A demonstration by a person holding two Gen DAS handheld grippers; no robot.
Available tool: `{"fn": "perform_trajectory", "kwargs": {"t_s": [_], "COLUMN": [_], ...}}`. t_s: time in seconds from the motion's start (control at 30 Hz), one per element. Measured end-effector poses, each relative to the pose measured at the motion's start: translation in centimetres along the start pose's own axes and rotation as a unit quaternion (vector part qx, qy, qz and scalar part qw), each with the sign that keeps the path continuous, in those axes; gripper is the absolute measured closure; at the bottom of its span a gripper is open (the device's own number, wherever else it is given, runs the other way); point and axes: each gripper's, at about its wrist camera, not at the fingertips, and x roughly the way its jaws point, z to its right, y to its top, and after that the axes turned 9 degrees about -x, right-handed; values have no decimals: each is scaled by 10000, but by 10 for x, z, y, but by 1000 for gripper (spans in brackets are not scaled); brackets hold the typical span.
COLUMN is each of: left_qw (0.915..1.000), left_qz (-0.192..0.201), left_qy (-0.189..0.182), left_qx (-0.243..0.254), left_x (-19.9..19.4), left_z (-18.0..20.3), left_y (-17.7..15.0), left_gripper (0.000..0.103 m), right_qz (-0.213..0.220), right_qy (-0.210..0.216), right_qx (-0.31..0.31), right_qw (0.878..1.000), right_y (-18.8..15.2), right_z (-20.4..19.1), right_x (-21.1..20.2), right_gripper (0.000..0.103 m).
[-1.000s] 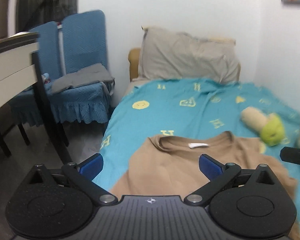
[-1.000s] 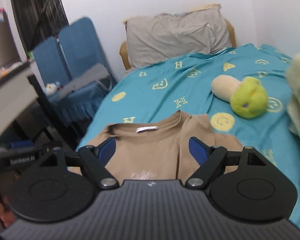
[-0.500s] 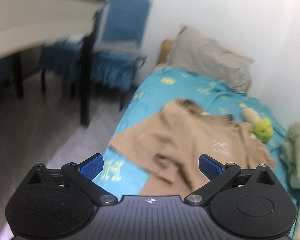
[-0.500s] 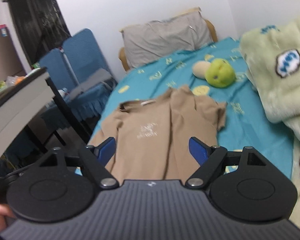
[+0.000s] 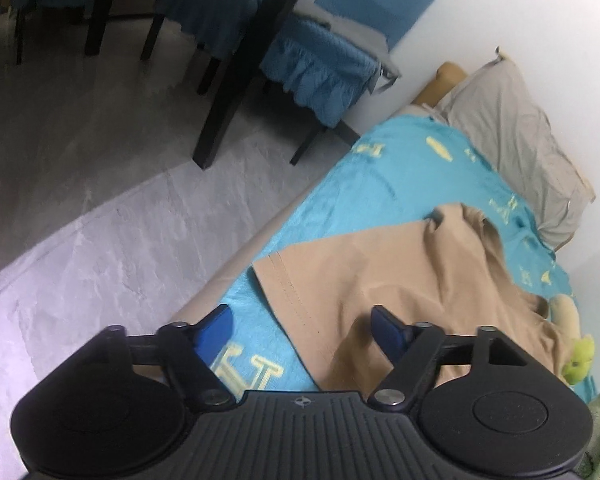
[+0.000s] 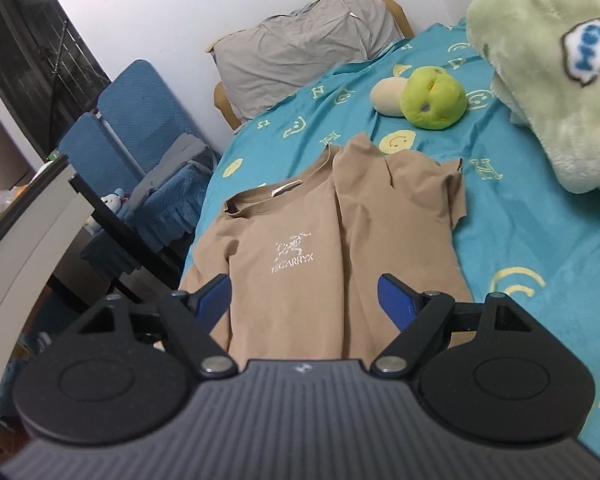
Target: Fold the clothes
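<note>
A tan T-shirt (image 6: 300,248) with a white chest logo lies on the teal bedsheet (image 6: 520,240), its right side folded inward over the front. In the left wrist view the same shirt (image 5: 400,280) shows its stitched hem near the bed's edge. My left gripper (image 5: 300,326) is open and empty, hovering above the hem corner. My right gripper (image 6: 304,300) is open and empty above the shirt's lower part.
A grey pillow (image 6: 300,48) lies at the bed head. A green and cream plush toy (image 6: 424,98) sits beyond the shirt. A pale green fleece blanket (image 6: 560,80) is heaped at right. Blue-covered chairs (image 5: 332,52) and a dark table leg (image 5: 240,80) stand on the grey floor (image 5: 80,220).
Both grippers pulled back toward the foot of the bed. The left view tilted and swung toward the bed's edge and floor. The shirt's right side now lies folded inward.
</note>
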Motion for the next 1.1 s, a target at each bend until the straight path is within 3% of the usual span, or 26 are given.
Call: {"fn": "perform_trajectory", "kwargs": {"t_s": [0.07, 0.1, 0.13, 0.17, 0.3, 0.4, 0.67, 0.73, 0.9, 1.0, 1.07, 1.1], "left_qw": [9998, 9997, 9997, 9996, 9978, 9940, 9751, 9707, 9785, 9763, 9748, 9740], "left_qz": [113, 143, 166, 185, 549, 928, 1597, 1559, 996, 838, 708, 663], "left_qy": [-8, -24, -65, -120, -281, -181, 844, 1095, 1097, 1063, 924, 827], "left_qx": [152, 184, 176, 156, 239, 543, 1287, 1464, 1437, 1690, 1903, 2000], "left_x": [10, 13, 16, 17, 14, 11, 42, 66, 114, 114, 103, 94], "left_z": [5, 7, 8, 9, 25, 47, 112, 121, 107, 101, 100, 100], "left_y": [2, 3, 5, 8, 29, 61, 146, 150, 133, 114, 102, 98], "left_gripper": [59, 67, 86, 96, 98, 99, 99, 99, 93, 77, 61, 58], "right_qz": [-39, -64, -94, -140, -211, -235, -129, -86, -77, -52, -58, -65], "right_qy": [-23, -38, -50, -46, -18, -53, -471, -588, -728, -798, -749, -726], "right_qx": [35, 61, 97, 170, 370, 435, 206, 49, -292, -510, -548, -545], "right_qw": [10000, 10000, 9999, 9997, 9991, 9988, 9986, 9982, 9969, 9955, 9957, 9958], "right_y": [2, 3, 3, 4, 3, 1, 6, 7, 9, 9, 9, 10], "right_z": [2, 4, 6, 9, 15, 17, 17, 16, 9, 4, 2, 1], "right_x": [8, 12, 16, 19, 18, 16, 21, 24, 38, 43, 44, 44], "right_gripper": [21, 21, 21, 21, 21, 21, 21, 21, 21, 21, 21, 21]}}
